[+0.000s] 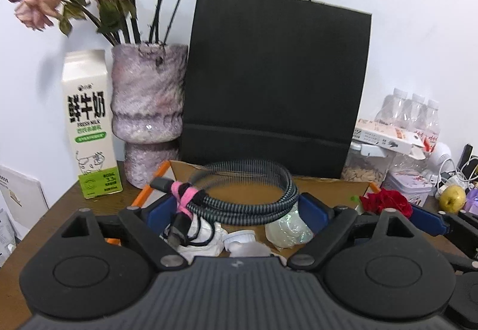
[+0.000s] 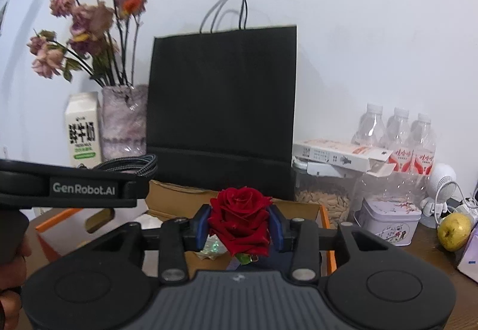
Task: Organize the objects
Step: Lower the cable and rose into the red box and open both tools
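The left gripper [image 1: 237, 209] pinches a coiled braided cable [image 1: 239, 195] between its blue pads, lifted above the cardboard box [image 1: 328, 189] that sits just in front of the black paper bag [image 1: 274, 76]. The right gripper [image 2: 239, 224] has its jaws closed on a red rose [image 2: 240, 218], also in front of the bag and over the box. A milk carton [image 1: 89, 127] and a vase [image 1: 146, 109] stand to the left of the bag.
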